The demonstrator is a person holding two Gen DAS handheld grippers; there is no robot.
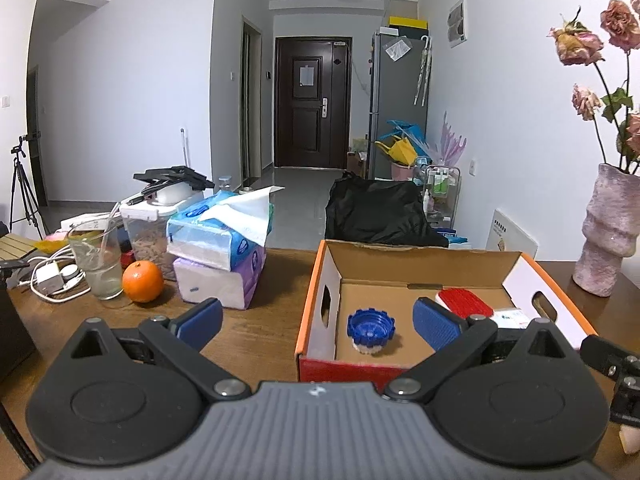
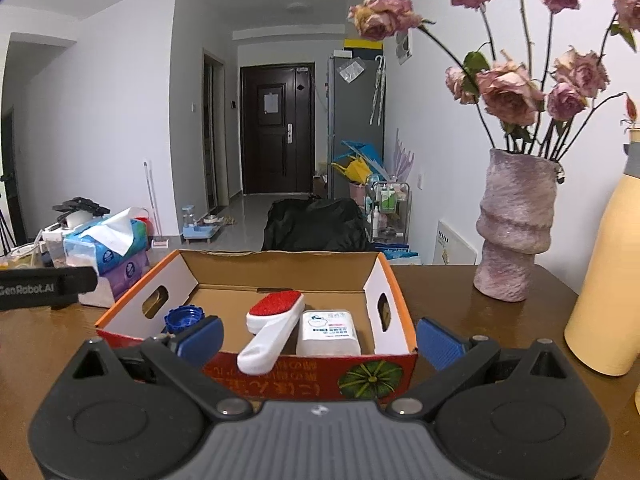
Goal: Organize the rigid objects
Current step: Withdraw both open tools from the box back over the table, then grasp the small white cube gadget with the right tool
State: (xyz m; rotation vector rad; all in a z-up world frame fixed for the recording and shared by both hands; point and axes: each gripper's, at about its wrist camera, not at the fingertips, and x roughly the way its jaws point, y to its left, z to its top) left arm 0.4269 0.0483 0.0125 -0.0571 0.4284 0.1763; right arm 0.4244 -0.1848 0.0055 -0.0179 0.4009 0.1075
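Note:
An open cardboard box (image 1: 316,280) with orange rims stands on the wooden table; it also shows in the right wrist view (image 2: 280,376). Inside lie a blue ridged cap (image 1: 370,328) (image 2: 185,318), a white lint brush with a red pad (image 2: 272,328) (image 1: 466,302), and a white rectangular pack (image 2: 329,330) (image 1: 510,317). My left gripper (image 1: 318,322) is open and empty at the box's near left corner. My right gripper (image 2: 320,338) is open and empty, just in front of the box.
Left of the box are stacked tissue packs (image 1: 218,256), an orange (image 1: 143,281), a glass (image 1: 98,264), and a charger with cables (image 1: 52,276). A pink vase of dried roses (image 2: 516,228) and a yellow bottle (image 2: 608,280) stand to the right.

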